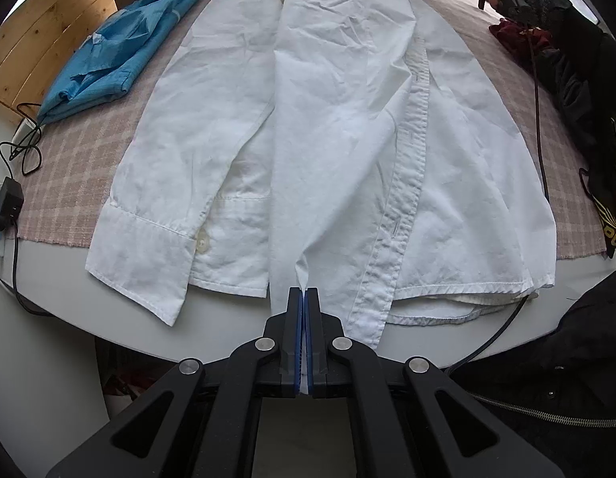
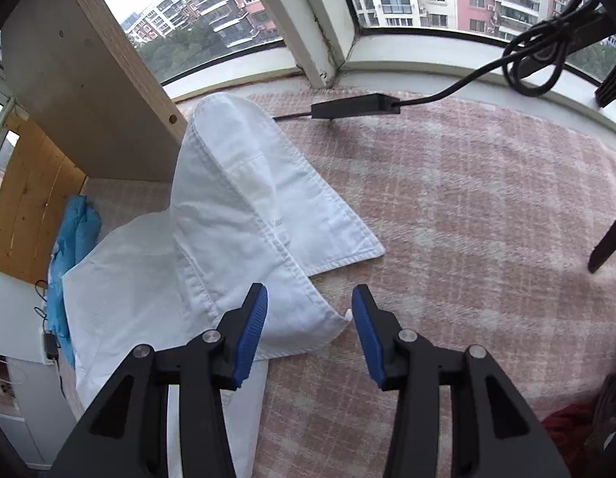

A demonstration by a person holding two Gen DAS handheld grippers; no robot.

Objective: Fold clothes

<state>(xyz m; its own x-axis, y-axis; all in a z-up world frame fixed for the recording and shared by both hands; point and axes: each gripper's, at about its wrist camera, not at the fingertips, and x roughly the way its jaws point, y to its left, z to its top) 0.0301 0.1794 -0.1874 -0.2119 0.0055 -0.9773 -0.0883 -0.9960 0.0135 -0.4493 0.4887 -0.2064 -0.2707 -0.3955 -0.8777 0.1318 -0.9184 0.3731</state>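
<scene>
- Left tongs (image 1: 304,292) pinch the shirt (image 1: 340,119) hem at the table (image 1: 49,310) edge.
- Right tongs (image 2: 310,306) gape beside the collar (image 2: 244,207).
- Risk: tugging the hem alone could skew the fold.

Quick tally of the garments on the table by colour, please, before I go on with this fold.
White shirt: 1, hem pinched in the left gripper
Blue garment: 1
Dark red garment: 1
Black garment with gold print: 1
Total: 4
</scene>
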